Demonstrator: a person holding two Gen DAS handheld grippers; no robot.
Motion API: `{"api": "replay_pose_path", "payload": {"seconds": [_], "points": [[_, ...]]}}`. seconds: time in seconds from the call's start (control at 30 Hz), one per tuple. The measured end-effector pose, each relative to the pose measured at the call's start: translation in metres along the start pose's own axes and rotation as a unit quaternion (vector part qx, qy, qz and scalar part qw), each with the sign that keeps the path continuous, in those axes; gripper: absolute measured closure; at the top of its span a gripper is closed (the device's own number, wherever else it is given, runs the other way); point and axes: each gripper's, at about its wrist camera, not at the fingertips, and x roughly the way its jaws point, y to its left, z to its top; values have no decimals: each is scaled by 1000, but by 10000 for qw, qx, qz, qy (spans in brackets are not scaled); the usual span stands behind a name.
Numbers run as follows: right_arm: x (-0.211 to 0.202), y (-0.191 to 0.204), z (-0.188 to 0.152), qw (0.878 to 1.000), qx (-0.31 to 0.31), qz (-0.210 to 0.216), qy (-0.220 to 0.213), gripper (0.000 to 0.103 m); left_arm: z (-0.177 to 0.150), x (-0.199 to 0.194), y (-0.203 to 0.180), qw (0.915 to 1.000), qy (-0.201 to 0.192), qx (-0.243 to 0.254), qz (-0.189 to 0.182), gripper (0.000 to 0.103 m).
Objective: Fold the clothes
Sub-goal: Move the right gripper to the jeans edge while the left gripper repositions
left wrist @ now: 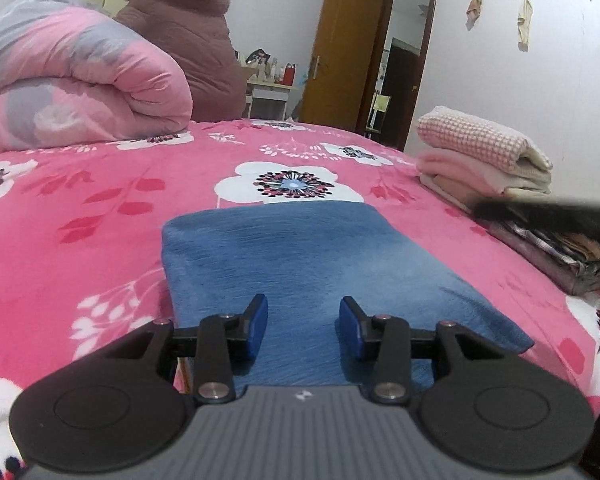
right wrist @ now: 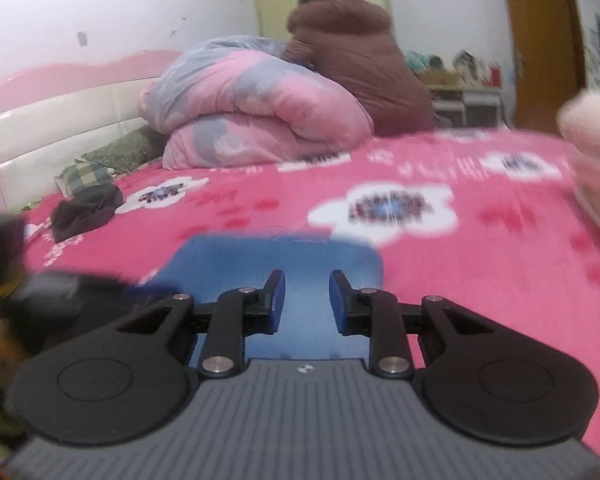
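Left gripper (left wrist: 303, 328): your jaws stand apart, nothing between them, hovering over the near end of the towel.
Right gripper (right wrist: 307, 303): jaws apart too, empty, view blurred.
Towel (left wrist: 300, 256): blue, folded flat on the pink bedspread (left wrist: 100, 208).
Stack (left wrist: 484, 156): folded clothes, right of towel.

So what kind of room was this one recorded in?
A home bedroom, most likely. The work surface is a bed with a pink floral bedspread and a padded headboard; a rolled-up quilt lies on it, and a wooden door stands open behind.
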Motion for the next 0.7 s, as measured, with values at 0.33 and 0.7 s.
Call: {"api": "replay_pose_path", "payload": {"seconds": [0.33,0.7], "points": [[169,-28,16,9864,130,379,1593,81,-4,0,5,9999,-114,20,-31,61],[23,-46,34,9973,602,134,397,80,-4,-4,10,9999,-117,-33,-67,61]]}}
